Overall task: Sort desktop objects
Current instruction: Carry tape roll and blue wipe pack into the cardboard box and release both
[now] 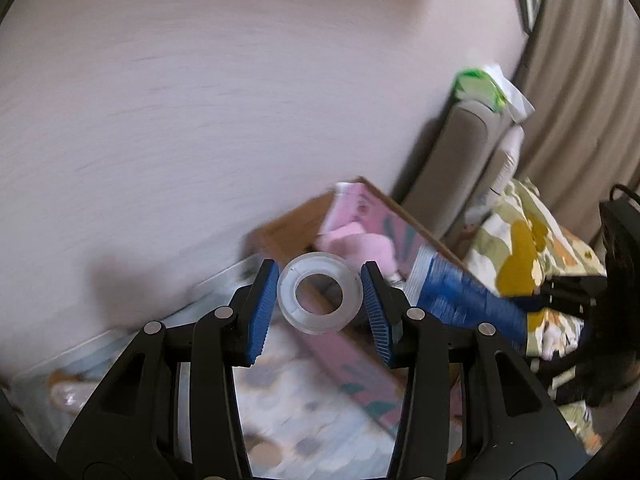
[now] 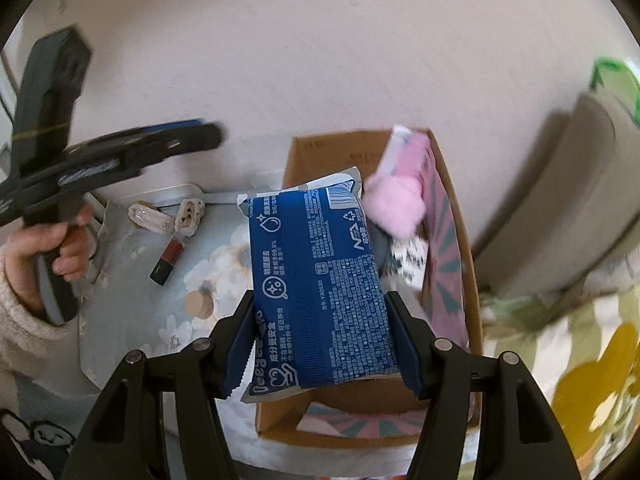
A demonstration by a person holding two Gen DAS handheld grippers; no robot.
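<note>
My left gripper is shut on a clear roll of tape, held in the air above the table, next to the cardboard box. My right gripper is shut on a blue pack of wet wipes, held over the cardboard box. The pack also shows in the left wrist view. The box holds a pink fluffy item and a pink package. The left gripper shows in the right wrist view, raised at the far left.
On the floral table mat lie a small red and black object, a clear hair clip, a beige bear-shaped item and a tan round disc. A grey sofa with a patterned cloth stands at the right.
</note>
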